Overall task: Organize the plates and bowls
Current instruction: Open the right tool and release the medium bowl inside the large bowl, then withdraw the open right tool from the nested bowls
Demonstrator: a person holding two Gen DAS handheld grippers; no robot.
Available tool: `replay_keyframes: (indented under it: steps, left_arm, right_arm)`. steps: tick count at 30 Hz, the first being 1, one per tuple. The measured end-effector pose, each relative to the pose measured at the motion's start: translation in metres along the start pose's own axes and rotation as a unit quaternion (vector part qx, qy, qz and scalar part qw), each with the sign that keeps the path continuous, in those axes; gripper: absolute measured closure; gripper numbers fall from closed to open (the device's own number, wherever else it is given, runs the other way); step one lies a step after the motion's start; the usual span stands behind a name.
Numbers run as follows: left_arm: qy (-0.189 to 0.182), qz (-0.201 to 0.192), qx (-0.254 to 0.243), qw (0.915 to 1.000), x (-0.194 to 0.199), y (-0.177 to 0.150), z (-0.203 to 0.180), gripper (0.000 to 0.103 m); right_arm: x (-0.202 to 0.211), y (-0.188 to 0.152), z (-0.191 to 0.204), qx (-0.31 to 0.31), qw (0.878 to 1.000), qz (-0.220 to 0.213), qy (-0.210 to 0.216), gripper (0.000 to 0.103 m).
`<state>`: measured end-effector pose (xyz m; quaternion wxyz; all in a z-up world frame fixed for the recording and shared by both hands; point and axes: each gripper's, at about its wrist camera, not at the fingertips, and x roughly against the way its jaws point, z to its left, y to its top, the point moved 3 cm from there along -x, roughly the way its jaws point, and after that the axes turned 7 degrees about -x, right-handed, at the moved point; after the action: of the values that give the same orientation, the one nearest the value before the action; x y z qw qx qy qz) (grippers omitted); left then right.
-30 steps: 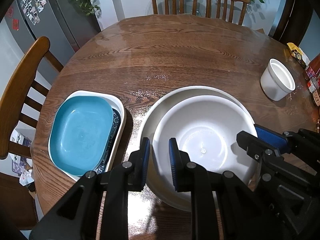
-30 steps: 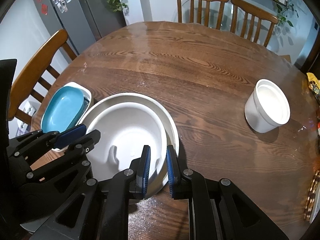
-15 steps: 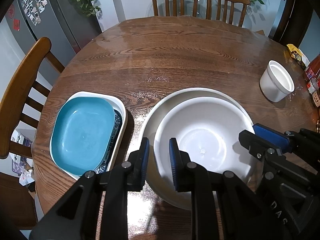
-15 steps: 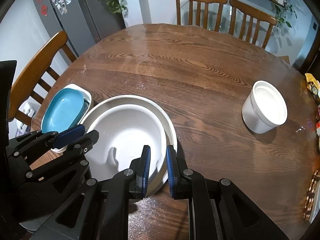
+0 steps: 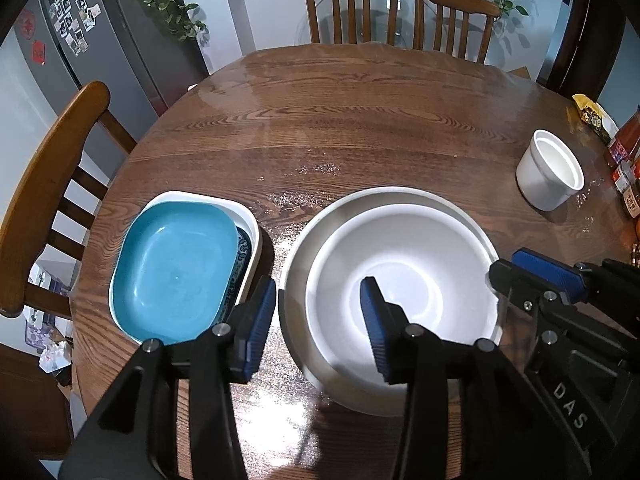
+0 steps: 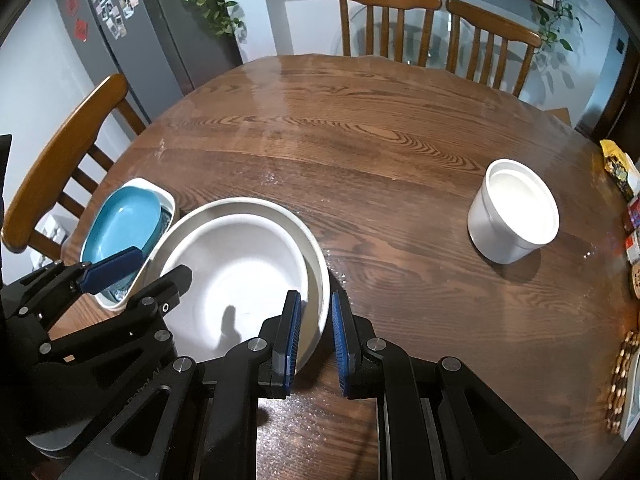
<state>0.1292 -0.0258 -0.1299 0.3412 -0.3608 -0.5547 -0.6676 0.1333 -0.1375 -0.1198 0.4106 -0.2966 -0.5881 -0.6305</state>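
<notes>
Two white bowls sit nested on the round wooden table (image 5: 360,120), the inner bowl (image 5: 404,280) inside the wider outer bowl (image 5: 384,194). My left gripper (image 5: 316,326) straddles their near left rim. Its jaws are opening, and neither pad touches the rim between them. My right gripper (image 6: 316,334) is shut on the right rim of the nested bowls (image 6: 240,264). To the left, a teal plate (image 5: 176,268) lies in a white rectangular dish (image 5: 200,196), over a blue patterned plate. A white pot (image 6: 514,216) stands alone at the right.
Wooden chairs stand at the far side (image 5: 352,8) and at the left (image 5: 52,160). Snack packets and bottles (image 5: 620,152) line the table's right edge, with a woven mat (image 6: 624,380) nearer. A grey fridge (image 6: 132,28) and a plant are behind.
My left gripper's jaws have spread wide, letting go of the bowls' rim. The right gripper has kept its grip and place.
</notes>
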Motion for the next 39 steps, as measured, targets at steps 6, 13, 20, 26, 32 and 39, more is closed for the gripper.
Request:
replay_keyframes:
  steps: [6,13,20,26,32,39]
  left_arm:
    - [0.003,-0.005,0.004,1.0000,0.004,-0.001,0.001,0.049]
    - [0.009,-0.011,0.013,0.9998,0.011,-0.003,0.005,0.038]
    - [0.017,-0.016,0.019,0.9996,0.018,-0.006,0.007,0.030]
    - [0.022,-0.017,0.019,0.9994,0.024,-0.009,0.008,0.028]
    - [0.026,-0.017,0.016,0.9994,0.027,-0.012,0.007,0.028]
    - [0.036,-0.021,0.013,0.9991,0.034,-0.015,0.006,0.020]
  right_arm:
    - [0.003,-0.001,0.002,0.000,1.000,-0.002,0.003,0.088]
    - [0.009,-0.001,0.001,-0.007,1.000,-0.011,0.003,0.063]
    - [0.017,-0.002,-0.001,-0.013,1.000,-0.018,0.005,0.063]
    - [0.021,-0.005,-0.003,-0.017,1.000,-0.019,0.004,0.061]
    - [0.026,-0.009,-0.001,-0.017,1.000,-0.024,0.003,0.052]
    - [0.034,-0.014,-0.009,-0.028,0.999,-0.031,-0.003,0.052]
